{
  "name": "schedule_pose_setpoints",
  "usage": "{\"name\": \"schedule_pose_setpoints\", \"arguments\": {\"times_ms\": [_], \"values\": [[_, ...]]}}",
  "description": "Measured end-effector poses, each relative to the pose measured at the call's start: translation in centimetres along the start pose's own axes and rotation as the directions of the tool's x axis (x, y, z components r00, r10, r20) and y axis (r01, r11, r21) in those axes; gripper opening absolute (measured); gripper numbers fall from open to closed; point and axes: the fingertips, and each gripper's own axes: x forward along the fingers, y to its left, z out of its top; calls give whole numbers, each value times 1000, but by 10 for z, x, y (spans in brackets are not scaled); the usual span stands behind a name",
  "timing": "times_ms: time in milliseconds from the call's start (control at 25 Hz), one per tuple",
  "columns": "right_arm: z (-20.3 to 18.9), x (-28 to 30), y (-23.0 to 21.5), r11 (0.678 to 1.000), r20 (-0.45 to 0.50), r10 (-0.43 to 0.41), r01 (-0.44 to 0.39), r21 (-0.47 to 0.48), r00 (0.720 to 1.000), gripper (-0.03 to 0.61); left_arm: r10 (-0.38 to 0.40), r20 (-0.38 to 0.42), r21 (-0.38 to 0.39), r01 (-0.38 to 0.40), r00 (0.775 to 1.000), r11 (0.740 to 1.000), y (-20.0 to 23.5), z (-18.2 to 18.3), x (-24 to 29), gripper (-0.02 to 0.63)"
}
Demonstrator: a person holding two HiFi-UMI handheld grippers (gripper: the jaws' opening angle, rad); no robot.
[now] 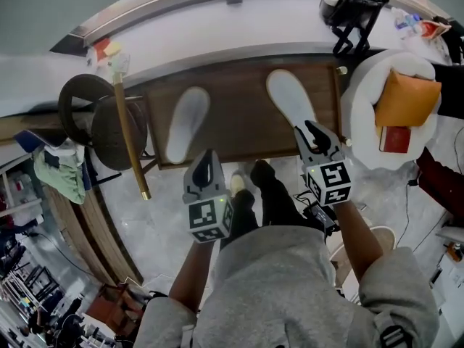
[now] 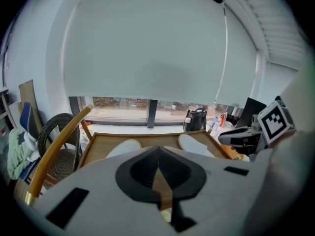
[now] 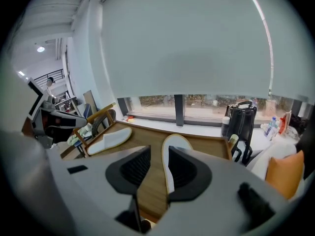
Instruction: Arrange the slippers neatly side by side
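Two white slippers lie soles up on the wooden table (image 1: 239,114), well apart. The left slipper (image 1: 187,122) (image 2: 123,148) (image 3: 110,139) leans slightly to the right. The right slipper (image 1: 290,100) (image 2: 194,144) (image 3: 176,142) slants to the upper left. My right gripper (image 1: 313,130) (image 3: 160,154) is open at the right slipper's heel, and the slipper's near end shows in the gap between its jaws, close to the right one. My left gripper (image 1: 209,156) (image 2: 158,154) is shut on nothing, hanging over the table's front edge just to the right of the left slipper's heel.
A wicker chair (image 1: 101,122) with a long wooden pole (image 1: 129,136) leaning on it stands left of the table. A black bag (image 1: 351,9) sits on the window sill behind. A white armchair (image 1: 362,122) with an orange cushion (image 1: 406,100) stands at the right.
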Motion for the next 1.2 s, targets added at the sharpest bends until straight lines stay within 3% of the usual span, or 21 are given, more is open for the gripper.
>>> {"name": "schedule_pose_setpoints", "arguments": {"times_ms": [400,1200], "values": [[-29,47,-28,1000,-41,-3,3,6,999,117,44,-48,6,-44,998,999,18,-19,42,14],[-59,92,-63,1000,-110,-6,6,3,994,132,11,-150,-40,-17,989,999,1,-62,85,14]]}}
